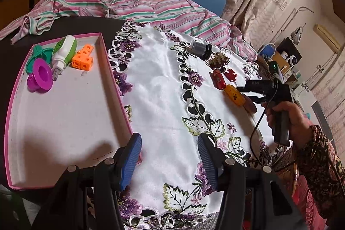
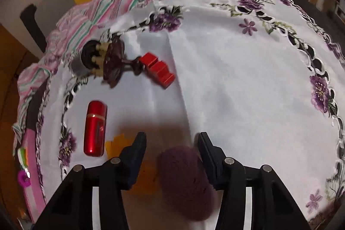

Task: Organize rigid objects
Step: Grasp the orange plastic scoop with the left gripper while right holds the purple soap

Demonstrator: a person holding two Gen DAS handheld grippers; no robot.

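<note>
Resting on the dark table, a shallow pink-rimmed cardboard tray [image 1: 64, 113] is seen to hold a magenta plastic spool [image 1: 41, 75], a green-and-white plastic bottle [image 1: 64, 51], a teal ring [image 1: 35, 55] and orange linked cubes [image 1: 83, 57]. The left gripper [image 1: 169, 154] is held spread and empty over the embroidered white cloth [image 1: 159, 87]. Only the right wrist view shows the right gripper [image 2: 172, 143] parted astride a fuzzy maroon oval object [image 2: 185, 182], beside a red metallic cylinder [image 2: 96, 128] and a red stepped block [image 2: 157, 69].
</note>
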